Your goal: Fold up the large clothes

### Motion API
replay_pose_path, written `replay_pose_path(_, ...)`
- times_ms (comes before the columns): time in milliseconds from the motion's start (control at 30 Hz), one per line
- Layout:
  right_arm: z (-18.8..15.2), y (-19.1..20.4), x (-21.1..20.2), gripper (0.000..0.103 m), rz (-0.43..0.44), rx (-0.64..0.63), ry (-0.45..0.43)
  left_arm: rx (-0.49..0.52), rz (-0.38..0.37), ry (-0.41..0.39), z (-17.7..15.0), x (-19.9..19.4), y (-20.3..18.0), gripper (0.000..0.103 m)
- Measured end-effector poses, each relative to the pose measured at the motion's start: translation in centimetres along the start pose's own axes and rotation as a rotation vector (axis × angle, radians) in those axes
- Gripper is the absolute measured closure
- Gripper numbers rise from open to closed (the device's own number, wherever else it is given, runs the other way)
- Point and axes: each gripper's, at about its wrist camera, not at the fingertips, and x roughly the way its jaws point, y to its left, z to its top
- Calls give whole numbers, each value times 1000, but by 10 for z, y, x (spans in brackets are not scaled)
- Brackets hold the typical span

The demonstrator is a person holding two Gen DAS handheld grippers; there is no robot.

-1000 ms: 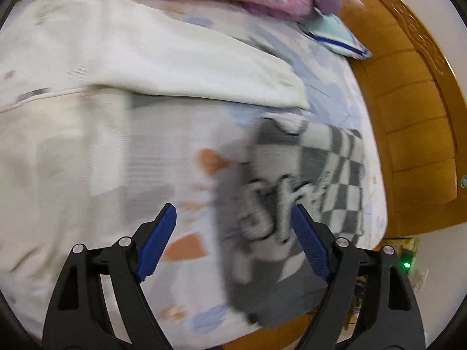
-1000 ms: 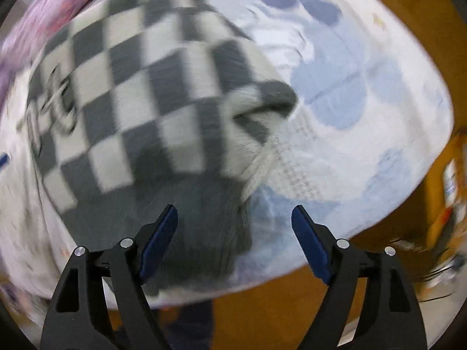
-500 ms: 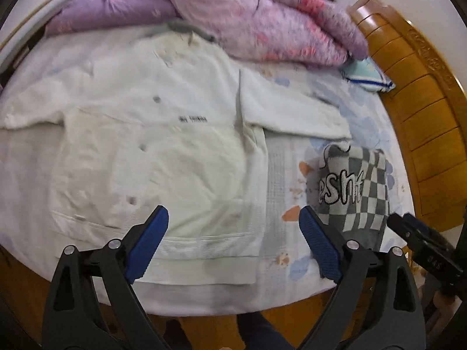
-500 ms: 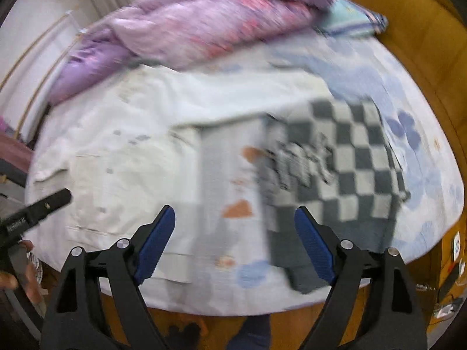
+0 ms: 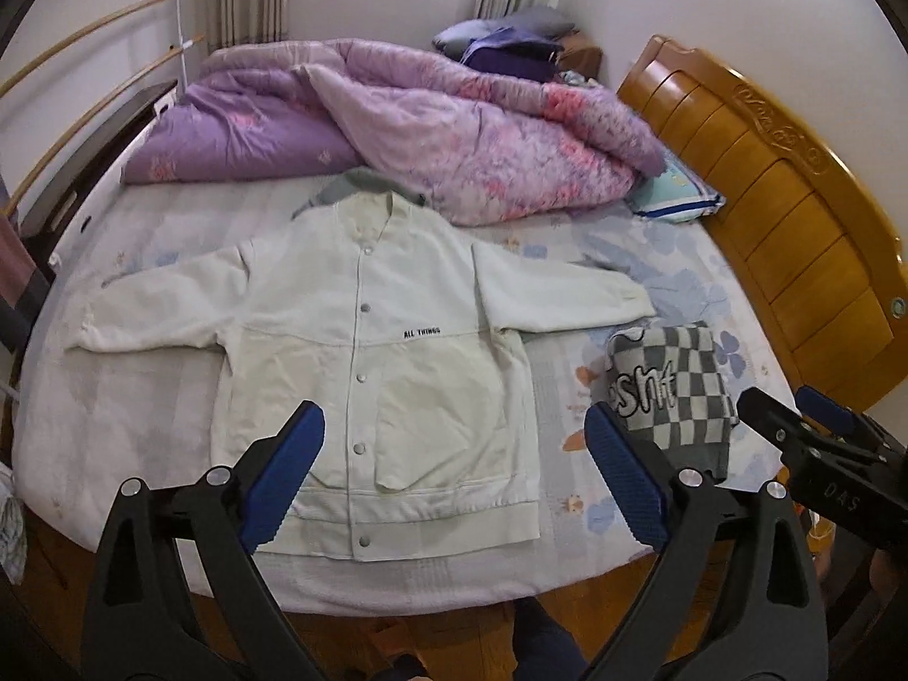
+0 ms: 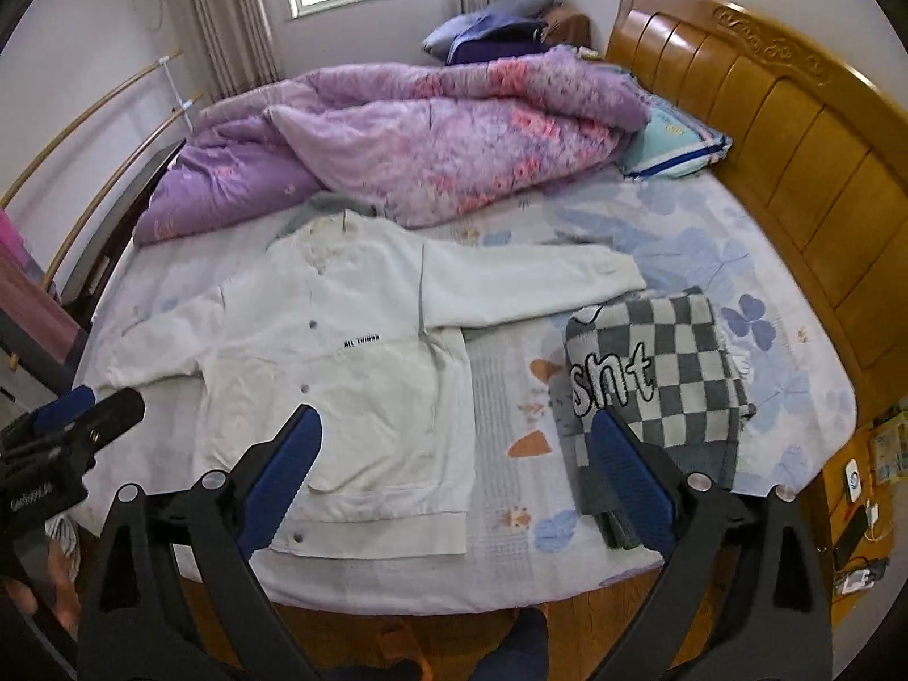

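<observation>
A white snap-button jacket (image 5: 374,352) lies flat, front up, sleeves spread, in the middle of the bed; it also shows in the right wrist view (image 6: 340,363). A folded grey-and-white checkered sweater (image 5: 669,391) sits to its right near the bed's front edge, also seen in the right wrist view (image 6: 652,386). My left gripper (image 5: 454,476) is open and empty, held above the jacket's hem. My right gripper (image 6: 454,476) is open and empty, above the bed's front edge between jacket and sweater.
A crumpled purple quilt (image 5: 397,130) fills the back of the bed. A light blue pillow (image 5: 675,198) lies by the wooden headboard (image 5: 794,215) on the right. A rail rack (image 5: 85,108) stands at the left. Cables lie on the floor (image 6: 857,545) at the right.
Both grippers have pulled back and up from the checkered sweater, which now lies folded on the bed. The whole bed and jacket have come into view.
</observation>
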Motion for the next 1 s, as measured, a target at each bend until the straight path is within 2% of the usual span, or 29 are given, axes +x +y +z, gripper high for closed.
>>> replay_pose_path(200, 5, 14, -56, 8, -29, 0, -65, 38, 5, -73, 9, -61, -1, 10)
replay_pose_path(300, 6, 17, -82, 8, -40, 10, -88, 42, -16, -101, 16, -90, -3, 7)
replay_pose_path(600, 19, 21, -142, 8, -38, 19, -178, 70, 43, -161, 31, -142, -14, 5)
replay_pose_path(900, 26, 38, -188, 8, 3, -53, -270, 90, 94, -245, 38, -197, -21, 5)
replay_pose_path(1000, 26, 43, -203, 8, 16, -74, -306, 86, 87, -271, 40, -212, -19, 5)
